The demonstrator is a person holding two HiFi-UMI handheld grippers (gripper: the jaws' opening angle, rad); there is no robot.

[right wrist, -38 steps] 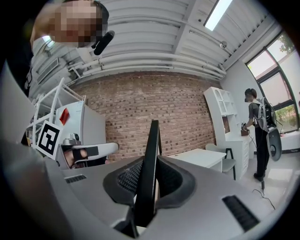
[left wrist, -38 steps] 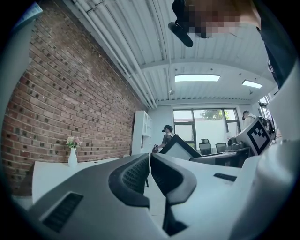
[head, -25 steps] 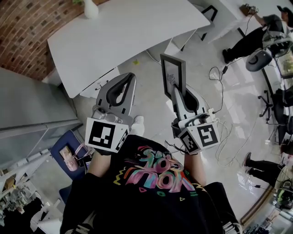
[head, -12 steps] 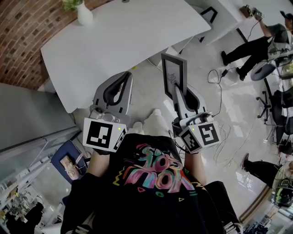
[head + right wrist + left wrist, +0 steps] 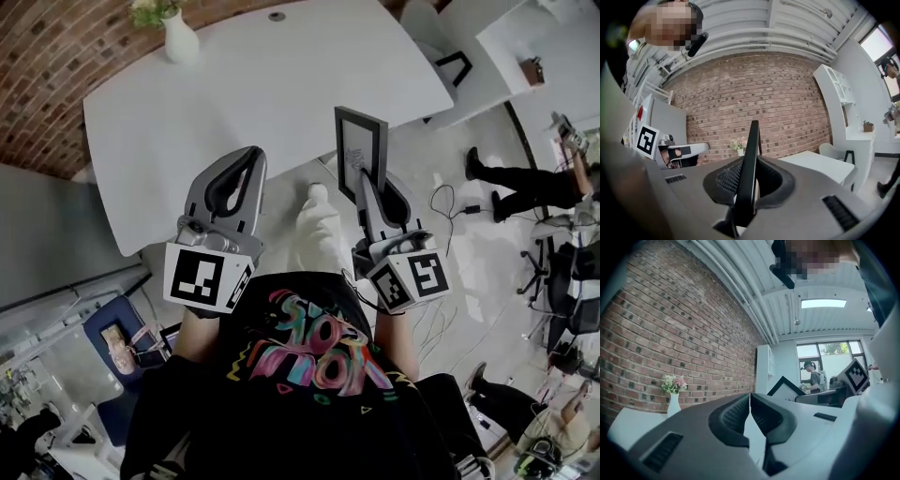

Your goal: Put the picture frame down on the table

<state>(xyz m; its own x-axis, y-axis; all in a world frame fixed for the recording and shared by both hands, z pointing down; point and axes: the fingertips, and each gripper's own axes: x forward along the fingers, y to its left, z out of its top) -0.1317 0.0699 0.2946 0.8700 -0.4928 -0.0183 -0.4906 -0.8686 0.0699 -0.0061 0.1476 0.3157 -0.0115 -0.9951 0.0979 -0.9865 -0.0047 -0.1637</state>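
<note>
A black picture frame (image 5: 361,148) with a white print stands upright in my right gripper (image 5: 373,180), which is shut on its lower edge. In the right gripper view the picture frame (image 5: 750,166) shows edge-on between the jaws. It hangs just off the near right edge of the white table (image 5: 253,80). My left gripper (image 5: 242,169) is shut and holds nothing, its tips over the table's near edge. The left gripper view shows the left gripper (image 5: 750,401) with jaws closed together and the frame (image 5: 785,385) to the right.
A white vase with flowers (image 5: 175,36) stands at the table's far left corner, against a brick wall (image 5: 37,66). A white chair (image 5: 441,42) is at the table's right. Cables (image 5: 450,202) lie on the floor, and a person (image 5: 525,173) is at right.
The person has stepped closer to the table; both grippers and the held frame now reach its near edge. The vase and the table's far side have come into view.
</note>
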